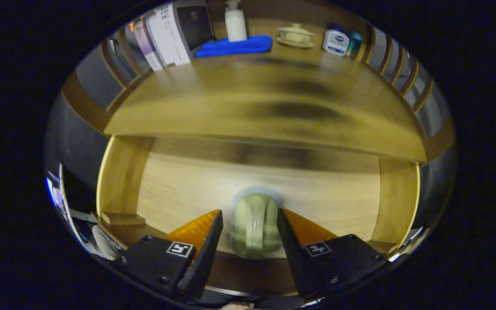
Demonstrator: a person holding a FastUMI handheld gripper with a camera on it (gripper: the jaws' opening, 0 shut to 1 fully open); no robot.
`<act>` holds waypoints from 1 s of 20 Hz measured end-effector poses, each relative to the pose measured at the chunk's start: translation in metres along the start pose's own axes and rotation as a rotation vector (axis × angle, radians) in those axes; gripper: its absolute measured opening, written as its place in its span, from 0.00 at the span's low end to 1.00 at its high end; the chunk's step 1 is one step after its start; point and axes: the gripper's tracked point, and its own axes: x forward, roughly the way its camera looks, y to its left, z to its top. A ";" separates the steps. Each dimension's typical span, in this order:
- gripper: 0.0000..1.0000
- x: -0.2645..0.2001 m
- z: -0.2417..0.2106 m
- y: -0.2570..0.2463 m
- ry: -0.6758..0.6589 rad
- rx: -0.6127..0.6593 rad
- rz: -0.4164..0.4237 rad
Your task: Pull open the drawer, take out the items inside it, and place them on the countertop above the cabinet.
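Note:
A light wooden drawer front (325,202) sits under the cabinet's countertop (248,103). In its middle is a pale green rounded knob (254,228). My gripper (249,212) stands open around that knob, one finger on each side. The right fingertip (283,219) is at the knob's edge, and a narrow gap shows between the knob and the left fingertip (215,224). The picture is smeared by motion. What is inside the drawer is hidden behind its front.
At the back of the countertop stand a white pump bottle (235,21), a folded blue cloth (235,45), a cream lidded dish (295,35), a white and blue jar (335,41) and a leaning booklet (168,34). Slatted wooden rails (398,64) fence its sides.

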 end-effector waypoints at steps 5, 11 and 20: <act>0.49 0.015 -0.004 -0.015 0.032 -0.003 -0.070; 0.20 0.007 0.000 -0.019 0.010 -0.025 -0.060; 0.19 -0.068 0.030 -0.026 -0.094 -0.040 -0.058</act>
